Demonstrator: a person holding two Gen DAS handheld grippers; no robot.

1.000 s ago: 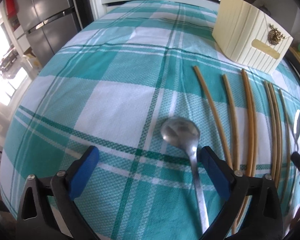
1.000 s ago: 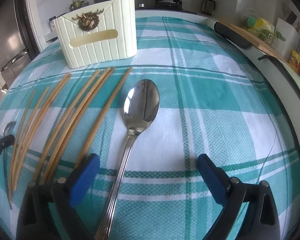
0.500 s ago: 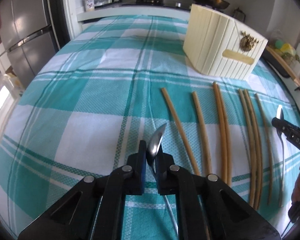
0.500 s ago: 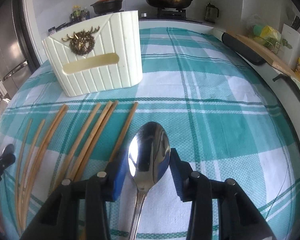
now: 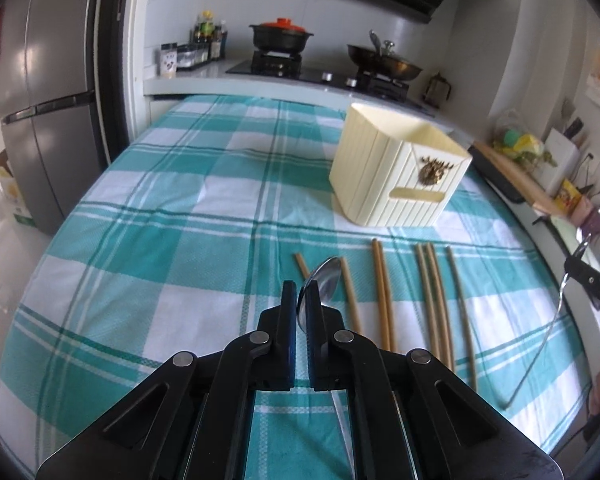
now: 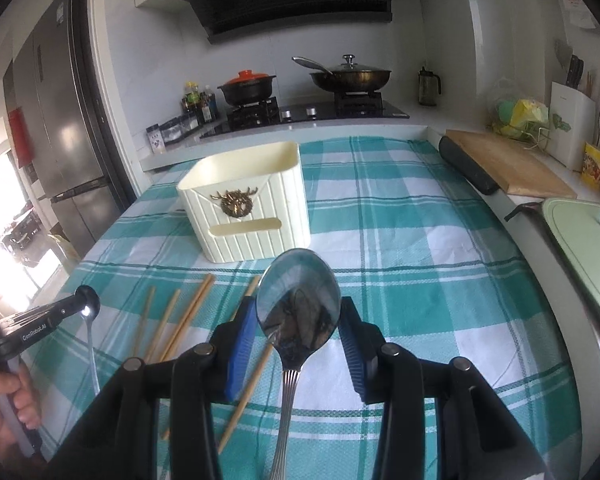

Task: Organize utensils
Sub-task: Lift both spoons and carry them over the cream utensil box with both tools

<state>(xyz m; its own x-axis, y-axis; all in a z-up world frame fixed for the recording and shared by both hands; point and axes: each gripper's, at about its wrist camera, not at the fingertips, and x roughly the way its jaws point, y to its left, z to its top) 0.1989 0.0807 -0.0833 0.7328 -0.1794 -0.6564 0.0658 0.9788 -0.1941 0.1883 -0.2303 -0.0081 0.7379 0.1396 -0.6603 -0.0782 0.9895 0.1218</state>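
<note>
In the left wrist view, a grey fridge (image 5: pixel 48 120) stands at the left edge. The desk (image 5: pixel 140 264) with its green checked cloth fills the middle. At the bottom centre the left tool (image 5: pixel 301 300) is closed tight on a small spoon (image 5: pixel 327 276); the bowl of it stands on edge above the blue pads (image 5: pixel 289 312), and it is lifted off the cloth. Right of it, seven chopsticks (image 5: pixel 382 292) lie side by side on the cloth, pointing toward the top of the frame. Above them, in the upper right part, stands a cream box (image 5: pixel 396 172), open on top, with a gold ornament on its front. At the right edge the right tool (image 5: pixel 588 280) shows in part, with a thin handle hanging under it.

In the right wrist view, a hand (image 6: pixel 4 404) at the lower left holds the left tool (image 6: pixel 85 303), with the small spoon (image 6: pixel 90 344) hanging down from it. Next come the chopsticks (image 6: pixel 188 312) on the cloth and the box (image 6: pixel 248 204) above them, near the frame centre. At the bottom centre the right tool (image 6: pixel 298 320) is clamped on the bowl of a big spoon (image 6: pixel 298 300), face up, with the handle running down to the bottom edge. A wooden board (image 6: pixel 508 168) lies at the upper right.
</note>
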